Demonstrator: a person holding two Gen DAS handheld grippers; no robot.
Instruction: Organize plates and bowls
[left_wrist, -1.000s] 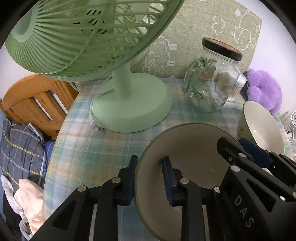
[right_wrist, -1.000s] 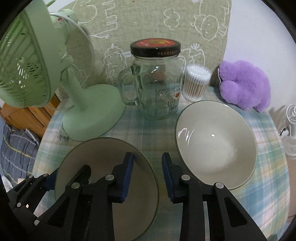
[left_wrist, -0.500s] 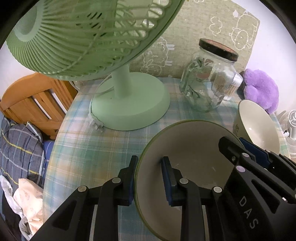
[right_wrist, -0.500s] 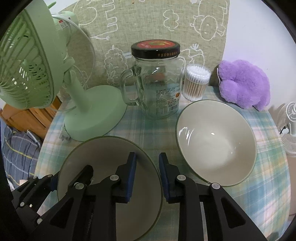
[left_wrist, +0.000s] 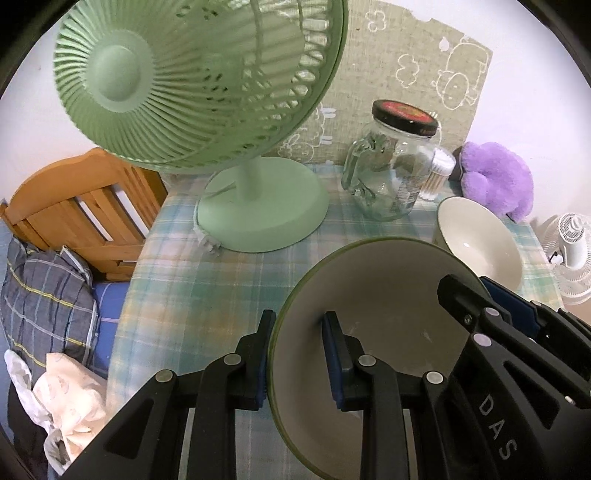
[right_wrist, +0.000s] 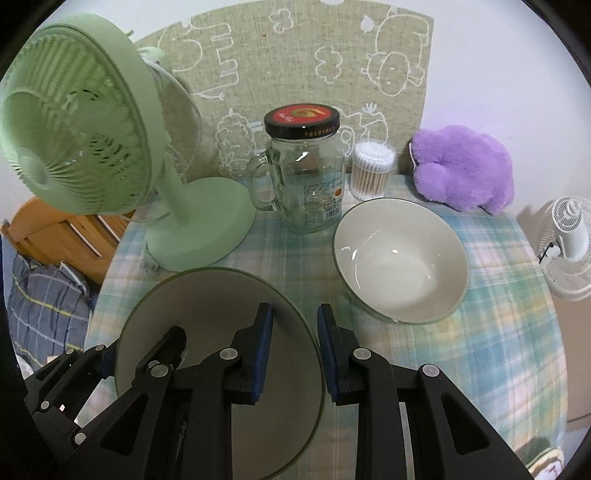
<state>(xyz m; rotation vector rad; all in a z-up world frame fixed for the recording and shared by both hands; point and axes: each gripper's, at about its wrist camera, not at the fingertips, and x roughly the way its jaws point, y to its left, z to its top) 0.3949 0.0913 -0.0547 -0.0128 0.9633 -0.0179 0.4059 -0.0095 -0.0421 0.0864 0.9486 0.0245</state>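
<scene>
The left gripper is clamping its jaws on the near-left rim of the green-rimmed bowl, one blue pad outside the wall and one inside. The right gripper is gripping the same bowl at its right rim, jaws closed on the edge with one pad inside and one outside. In the left wrist view this bowl is sitting at about 5 o'clock, and it is appearing to hang tilted just above the counter, though whether its base is touching the checked cloth is hard to tell.

The second bowl is resting upright on the counter at about 2 o'clock from the held bowl in the right wrist view, near it but apart. A glass jar with a black lid is standing at 12 o'clock, a tub of cotton swabs just beside it at its 3 o'clock. A green fan is standing at 10 o'clock, and a purple plush toy is lying at 2 o'clock. A small white fan is showing at 3 o'clock, beyond the counter edge.
</scene>
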